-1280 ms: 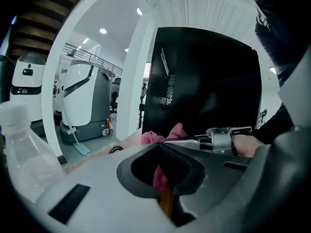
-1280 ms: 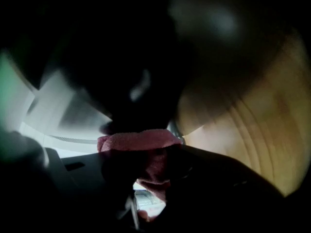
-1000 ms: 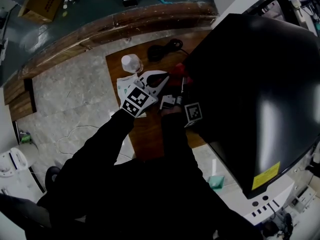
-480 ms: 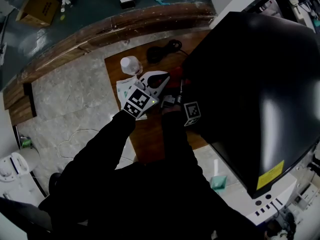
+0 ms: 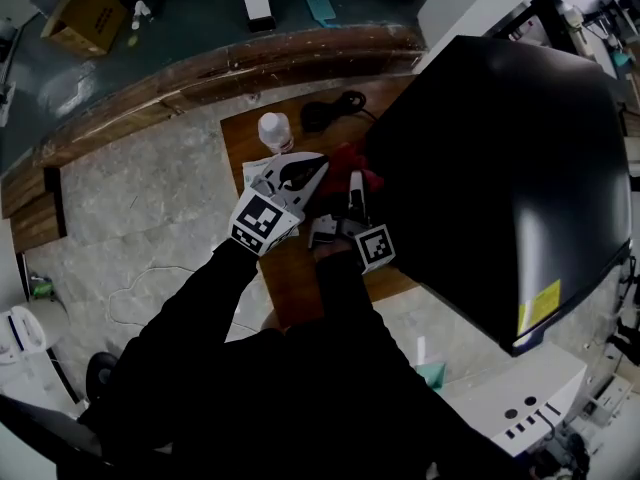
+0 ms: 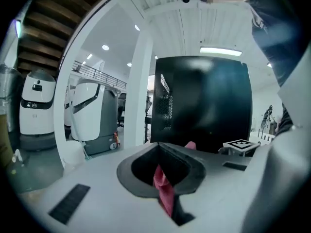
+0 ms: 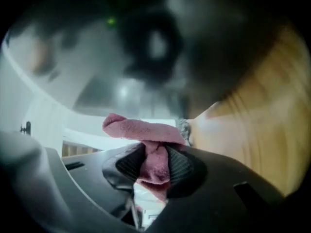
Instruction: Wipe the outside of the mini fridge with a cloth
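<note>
A black glossy mini fridge fills the right half of the head view. Its left edge slants down from upper centre to lower right, just beside both grippers. There is one red cloth, bunched at frame centre against that left edge; whether it touches the fridge cannot be told.

There are two grippers, both on this cloth. The left gripper has its jaws closed on a thin fold of it. The right gripper has its ribbed pads pinched on a thicker wad.

They work over one brown wooden board, whose left edge runs down from upper centre. On it stand one white plastic bottle, just above the left gripper, and one coiled black cable near the fridge's upper corner. Open pale stone floor spreads left of the board, bounded above by a curved wooden kerb.
</note>
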Action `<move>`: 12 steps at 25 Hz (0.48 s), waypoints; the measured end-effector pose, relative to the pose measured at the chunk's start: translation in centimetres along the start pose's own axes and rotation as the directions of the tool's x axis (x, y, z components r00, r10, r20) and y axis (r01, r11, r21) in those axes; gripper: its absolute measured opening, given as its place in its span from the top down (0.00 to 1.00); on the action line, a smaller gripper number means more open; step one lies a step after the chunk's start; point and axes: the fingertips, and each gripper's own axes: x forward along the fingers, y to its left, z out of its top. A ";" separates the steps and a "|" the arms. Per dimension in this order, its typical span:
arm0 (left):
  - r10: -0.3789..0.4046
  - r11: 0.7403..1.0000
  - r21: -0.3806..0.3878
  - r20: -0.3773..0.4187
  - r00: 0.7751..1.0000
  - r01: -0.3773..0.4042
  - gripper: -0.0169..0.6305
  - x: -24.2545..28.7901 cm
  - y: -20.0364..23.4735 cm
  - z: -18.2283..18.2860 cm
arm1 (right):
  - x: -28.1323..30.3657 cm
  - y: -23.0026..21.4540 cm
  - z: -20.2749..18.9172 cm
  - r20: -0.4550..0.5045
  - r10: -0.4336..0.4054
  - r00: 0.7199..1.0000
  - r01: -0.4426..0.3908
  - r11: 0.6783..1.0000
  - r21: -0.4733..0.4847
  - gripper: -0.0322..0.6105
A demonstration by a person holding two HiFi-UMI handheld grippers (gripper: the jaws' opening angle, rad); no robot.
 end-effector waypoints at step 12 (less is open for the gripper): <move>0.031 1.000 -0.004 0.148 0.989 -0.031 0.96 -13.0 -6.4 9.7 | -11.0 17.2 -5.5 -0.124 0.200 0.972 -0.218 0.963 -0.156 0.76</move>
